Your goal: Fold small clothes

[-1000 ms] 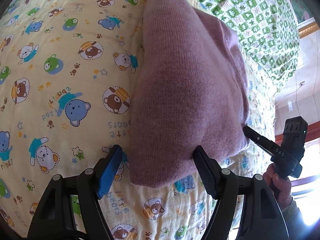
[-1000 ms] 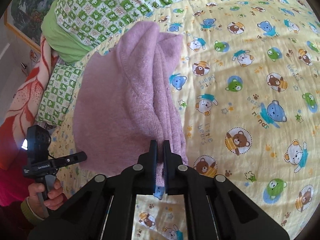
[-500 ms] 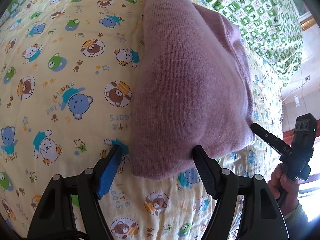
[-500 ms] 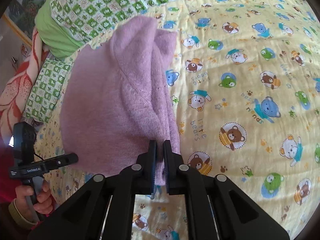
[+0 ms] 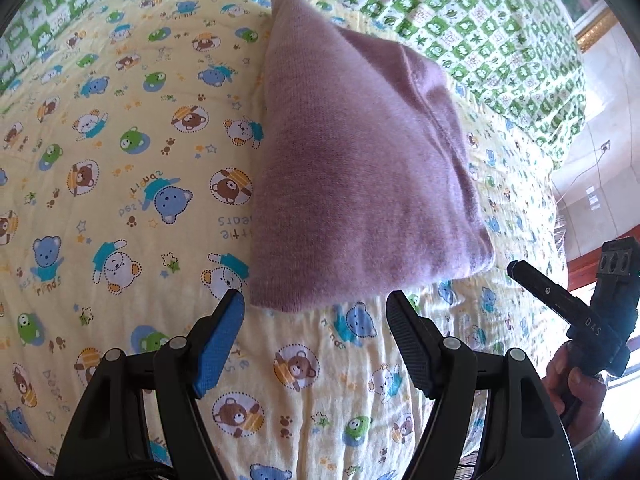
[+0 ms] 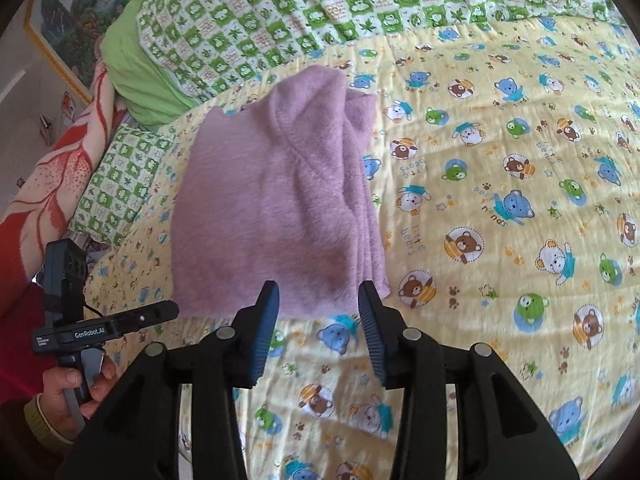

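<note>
The folded purple knit (image 6: 276, 208) lay on the bed (image 6: 500, 320), near its pillow edge, touched by neither tool. The right tongs (image 6: 318, 320) had just been opening, nothing between them; the left tongs (image 5: 316, 324) stood wide and empty. Risk, I'd say: a fingertip catching the loose near hem could drag the stacked layers apart. The quilt read "little bears" and "best friends"; the left handle read "GenRobot.AI", the right "DAS".

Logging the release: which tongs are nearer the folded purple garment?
Right, narrowly. The right tongs sit open at the purple garment near edge, having just been opening off it. The left tongs are open just short of that edge.
</note>
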Tool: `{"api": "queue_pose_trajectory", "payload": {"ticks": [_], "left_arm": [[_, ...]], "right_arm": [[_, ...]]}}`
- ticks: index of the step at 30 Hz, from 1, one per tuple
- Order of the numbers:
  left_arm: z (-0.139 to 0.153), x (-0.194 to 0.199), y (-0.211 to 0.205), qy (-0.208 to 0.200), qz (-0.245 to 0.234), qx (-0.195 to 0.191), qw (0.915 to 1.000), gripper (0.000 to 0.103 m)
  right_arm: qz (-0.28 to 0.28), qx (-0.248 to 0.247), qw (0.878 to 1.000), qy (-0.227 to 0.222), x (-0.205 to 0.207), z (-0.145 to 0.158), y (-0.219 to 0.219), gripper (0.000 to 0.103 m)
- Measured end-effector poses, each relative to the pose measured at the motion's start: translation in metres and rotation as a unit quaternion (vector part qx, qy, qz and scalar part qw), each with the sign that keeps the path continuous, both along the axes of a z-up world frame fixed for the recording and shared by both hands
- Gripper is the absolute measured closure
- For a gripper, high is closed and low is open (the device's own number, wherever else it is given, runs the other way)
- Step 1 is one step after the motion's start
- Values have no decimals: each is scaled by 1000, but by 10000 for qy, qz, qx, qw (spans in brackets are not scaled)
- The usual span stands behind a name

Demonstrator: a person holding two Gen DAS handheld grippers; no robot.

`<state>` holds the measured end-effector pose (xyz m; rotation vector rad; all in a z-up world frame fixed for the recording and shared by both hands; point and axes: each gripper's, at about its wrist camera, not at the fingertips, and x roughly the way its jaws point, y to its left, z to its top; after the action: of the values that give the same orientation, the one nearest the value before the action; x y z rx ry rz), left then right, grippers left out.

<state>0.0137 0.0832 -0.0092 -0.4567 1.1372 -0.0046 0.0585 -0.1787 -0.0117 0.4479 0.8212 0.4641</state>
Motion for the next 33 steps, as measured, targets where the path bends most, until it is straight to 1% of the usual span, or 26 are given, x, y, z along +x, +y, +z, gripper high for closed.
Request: {"api": "queue_pose_trajectory", "payload": {"ticks": [4, 8, 10, 16, 18, 23, 26, 30, 33], "left_arm": [[3, -15, -5, -75, -114, 201, 9997, 29], [2, -31, -8, -81, -117, 297, 9995, 29], [2, -39, -10, -120, -103, 402, 9991, 26], [4, -50, -9, -158, -166, 965, 9951, 23], [7, -52, -7, -208, -161, 1135, 9932, 23], [19, -31, 2, -375, -188, 1074, 9933, 22], [30, -13, 8, -527, -58, 875, 9948, 22], [43, 11, 11, -742, 82, 708, 9947, 22], [52, 36, 13, -920, 42, 735, 9930, 22]], "right_arm": [[70, -41, 10000, -10, -14, -3, 8, 60], [81, -36, 10000, 44, -25, -9, 14, 58], [75, -37, 10000, 50, -31, -12, 17, 55], [176, -167, 9997, -9, -44, -17, 30, 43], [217, -203, 9996, -18, -47, -19, 34, 41], [271, -222, 9994, -43, -41, -15, 39, 39], [214, -258, 9993, -190, -29, -3, 39, 39], [111, -151, 9991, -377, -9, 12, 37, 39], [107, -136, 9988, -449, 7, 18, 39, 39]]}}
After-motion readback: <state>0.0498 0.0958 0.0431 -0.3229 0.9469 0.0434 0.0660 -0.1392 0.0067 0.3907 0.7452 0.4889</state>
